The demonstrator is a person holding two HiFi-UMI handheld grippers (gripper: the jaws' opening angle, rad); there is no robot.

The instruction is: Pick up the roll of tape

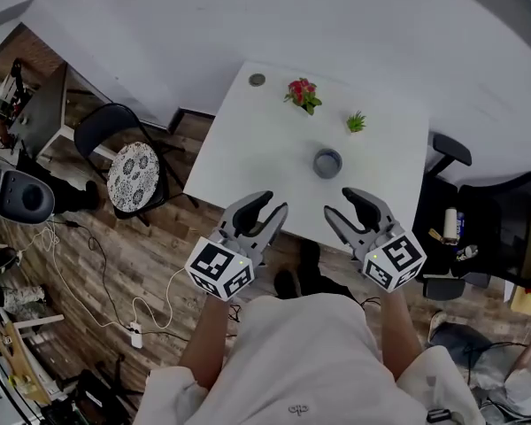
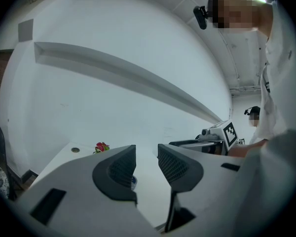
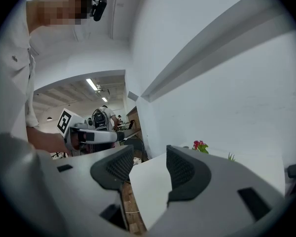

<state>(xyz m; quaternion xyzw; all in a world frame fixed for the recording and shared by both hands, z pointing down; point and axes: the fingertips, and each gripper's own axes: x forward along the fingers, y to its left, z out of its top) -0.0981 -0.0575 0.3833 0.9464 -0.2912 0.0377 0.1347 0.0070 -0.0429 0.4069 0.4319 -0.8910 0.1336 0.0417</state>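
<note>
The roll of tape [image 1: 327, 162], a grey-blue ring, lies flat on the white table [image 1: 248, 149], right of its middle. Both grippers hover side by side over the table's near edge, short of the roll. My left gripper [image 1: 270, 204] is open and empty, below and left of the roll. My right gripper [image 1: 341, 204] is also open and empty, just below it. In the left gripper view the gripper [image 2: 147, 154] shows a clear gap, and only a sliver of the roll [image 2: 133, 182] peeks past the left jaw. The right gripper view has its gripper [image 3: 150, 162] open over the table's corner [image 3: 148, 186].
A red flower plant [image 1: 303, 94], a small green plant [image 1: 356, 122] and a small round disc [image 1: 257, 80] stand at the table's far side. A cushioned chair [image 1: 133, 173] is left of the table, an office chair [image 1: 504, 224] right. Wooden floor with cables lies below.
</note>
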